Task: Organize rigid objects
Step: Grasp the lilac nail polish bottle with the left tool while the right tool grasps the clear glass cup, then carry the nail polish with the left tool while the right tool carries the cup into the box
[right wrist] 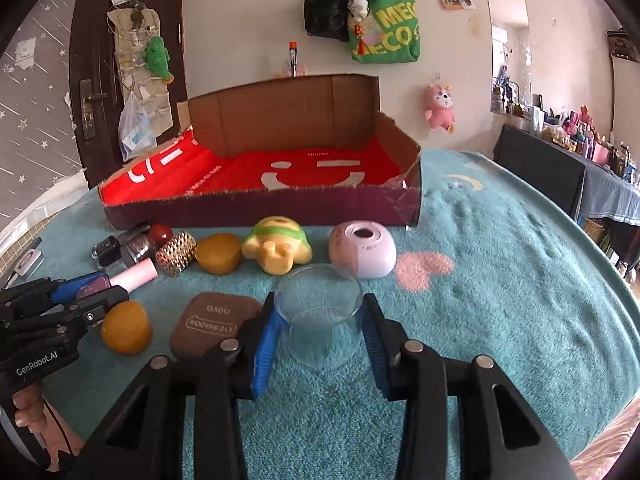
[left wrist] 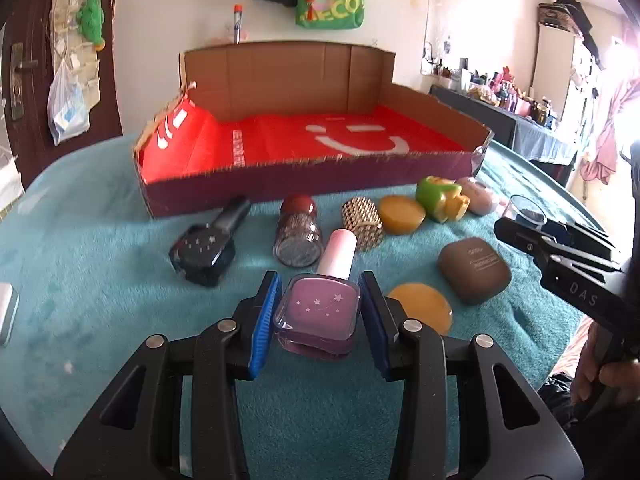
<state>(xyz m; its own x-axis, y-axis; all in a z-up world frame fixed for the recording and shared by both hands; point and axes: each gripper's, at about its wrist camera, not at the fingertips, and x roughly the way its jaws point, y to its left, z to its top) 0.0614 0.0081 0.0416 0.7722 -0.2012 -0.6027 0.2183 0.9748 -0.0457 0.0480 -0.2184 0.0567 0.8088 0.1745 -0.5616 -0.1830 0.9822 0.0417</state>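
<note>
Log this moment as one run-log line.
left gripper: shut on purple nail polish bottle | right gripper: shut on clear glass cup | cardboard box: no items inside

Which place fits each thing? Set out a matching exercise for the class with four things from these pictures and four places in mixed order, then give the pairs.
Things:
1. purple square nail polish bottle
2. clear round glass cup
3. red-lined cardboard box
4. brown rounded eyeshadow case

Places:
A. at the back of the teal blanket
B. between the right tongs
C. lying free on the blanket between the two tongs
D. between the left tongs

Pairs: 1-D, 2-B, 3-A, 4-C
</note>
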